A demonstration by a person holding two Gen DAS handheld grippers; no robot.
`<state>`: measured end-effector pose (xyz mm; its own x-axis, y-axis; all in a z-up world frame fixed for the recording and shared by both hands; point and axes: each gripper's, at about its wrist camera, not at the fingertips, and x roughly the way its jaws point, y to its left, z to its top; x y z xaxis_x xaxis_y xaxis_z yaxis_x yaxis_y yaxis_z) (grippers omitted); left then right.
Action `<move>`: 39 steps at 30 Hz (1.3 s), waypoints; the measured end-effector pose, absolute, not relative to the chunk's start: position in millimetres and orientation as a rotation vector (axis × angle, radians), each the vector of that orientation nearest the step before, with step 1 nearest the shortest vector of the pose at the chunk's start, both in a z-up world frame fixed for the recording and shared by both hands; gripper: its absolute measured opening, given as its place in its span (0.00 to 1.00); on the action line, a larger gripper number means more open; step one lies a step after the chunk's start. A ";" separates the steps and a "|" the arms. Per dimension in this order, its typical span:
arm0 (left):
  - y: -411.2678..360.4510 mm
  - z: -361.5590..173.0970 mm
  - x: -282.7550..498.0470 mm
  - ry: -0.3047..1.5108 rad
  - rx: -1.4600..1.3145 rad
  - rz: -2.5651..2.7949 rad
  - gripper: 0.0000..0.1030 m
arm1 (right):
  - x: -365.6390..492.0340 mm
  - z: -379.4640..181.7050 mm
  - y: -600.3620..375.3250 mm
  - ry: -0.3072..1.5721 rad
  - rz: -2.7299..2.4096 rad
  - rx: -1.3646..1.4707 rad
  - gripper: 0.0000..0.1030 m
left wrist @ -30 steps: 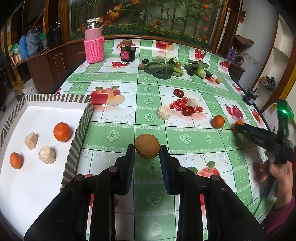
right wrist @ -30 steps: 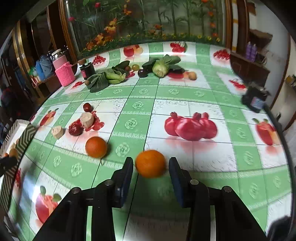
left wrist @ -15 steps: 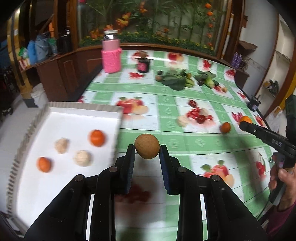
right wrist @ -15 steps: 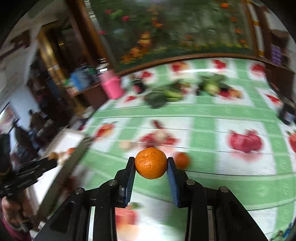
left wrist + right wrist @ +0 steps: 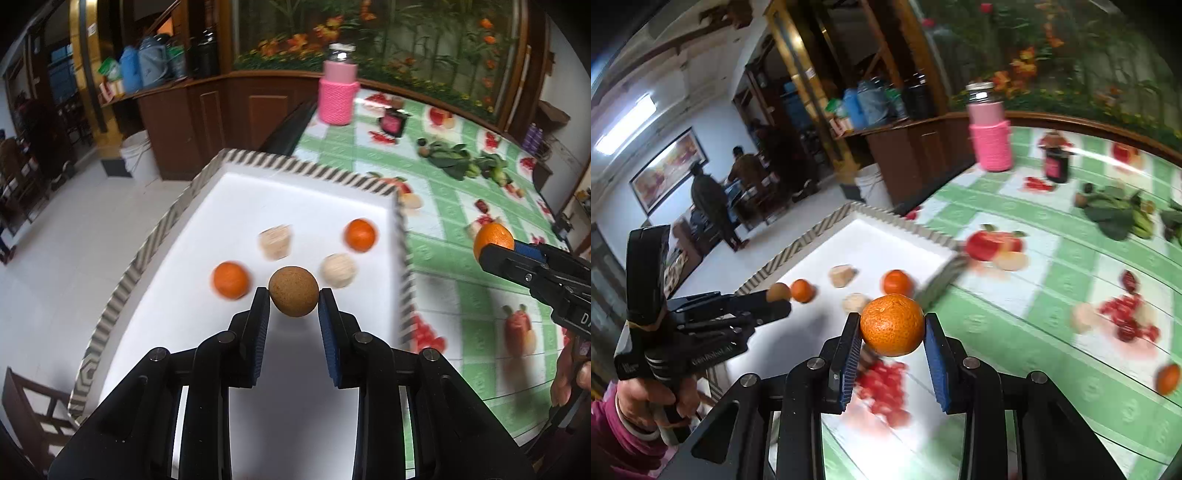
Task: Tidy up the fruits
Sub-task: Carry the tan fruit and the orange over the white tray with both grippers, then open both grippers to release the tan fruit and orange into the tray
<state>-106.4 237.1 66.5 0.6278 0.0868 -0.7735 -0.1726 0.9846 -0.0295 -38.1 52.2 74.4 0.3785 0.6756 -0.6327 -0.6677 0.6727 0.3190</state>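
Left wrist view shows the left gripper [image 5: 293, 295] pinching a round brown fruit [image 5: 293, 291] above the white striped-rim tray [image 5: 306, 171], the right gripper [image 5: 892, 330] clamping a dimpled orange mandarin [image 5: 892, 324] short of it, and either fruit could roll if dropped from height.

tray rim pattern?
Diagonal dark-and-cream stripes along the tray rim, around a plain white floor; clearest in the left wrist view.

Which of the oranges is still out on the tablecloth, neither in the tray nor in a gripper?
The small orange at the right edge of the right wrist view, lying alone on the green tablecloth beyond the red fruit pieces.
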 end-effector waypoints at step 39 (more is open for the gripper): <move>277.2 36.1 -105.6 0.953 -0.112 0.282 0.36 | -50.5 20.2 174.9 0.927 0.918 -0.317 0.34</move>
<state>-105.6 277.2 36.1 0.5459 0.1877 -0.8166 -0.2860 0.9578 0.0289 -50.5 174.9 20.2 0.2694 0.5401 -0.7973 -0.7923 0.5949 0.1353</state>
